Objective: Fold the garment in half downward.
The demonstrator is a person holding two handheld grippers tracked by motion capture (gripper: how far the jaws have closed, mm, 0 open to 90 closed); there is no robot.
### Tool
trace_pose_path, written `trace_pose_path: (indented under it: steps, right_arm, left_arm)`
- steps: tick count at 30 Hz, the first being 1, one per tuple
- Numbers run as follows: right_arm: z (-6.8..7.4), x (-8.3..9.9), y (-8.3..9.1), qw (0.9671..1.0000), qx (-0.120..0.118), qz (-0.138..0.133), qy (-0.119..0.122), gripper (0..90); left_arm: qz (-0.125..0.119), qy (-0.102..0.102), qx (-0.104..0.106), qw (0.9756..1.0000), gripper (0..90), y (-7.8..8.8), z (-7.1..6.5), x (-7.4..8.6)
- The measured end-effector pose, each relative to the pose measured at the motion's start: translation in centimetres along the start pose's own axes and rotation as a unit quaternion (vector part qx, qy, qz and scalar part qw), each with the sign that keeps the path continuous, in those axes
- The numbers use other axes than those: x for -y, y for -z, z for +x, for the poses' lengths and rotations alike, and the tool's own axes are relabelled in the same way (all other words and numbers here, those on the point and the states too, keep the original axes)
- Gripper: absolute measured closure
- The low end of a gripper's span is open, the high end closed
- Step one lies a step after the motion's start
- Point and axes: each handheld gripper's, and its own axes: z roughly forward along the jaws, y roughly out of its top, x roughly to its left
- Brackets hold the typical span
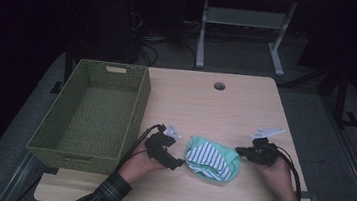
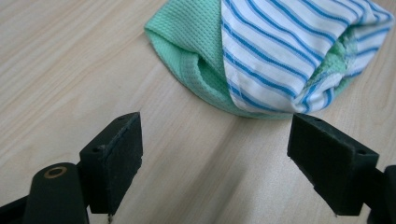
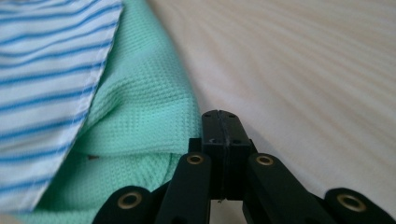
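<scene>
Hands flank cloth (image 1: 212,159), lying crosswise.

Bare table (image 1: 206,108) runs open through the frame's centre and upper right, free passage there. Green woven basket (image 1: 92,114) walls off the left side. Folded cloth (image 1: 210,159) sits lower centre between left gripper (image 1: 178,164) and right gripper (image 1: 238,150), narrow gaps either side.
</scene>
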Motion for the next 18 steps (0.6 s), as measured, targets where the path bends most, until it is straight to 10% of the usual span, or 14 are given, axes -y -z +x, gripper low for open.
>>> trace_pose_path:
  steps: [18]
  right_arm:
    - [2.7,2.4,2.0,0.9995,-0.031,-0.001,0.012,88.7]
  left_arm:
    - [-0.004,-0.010,0.002,0.9999,17.6,0.7,-0.3,-0.4]
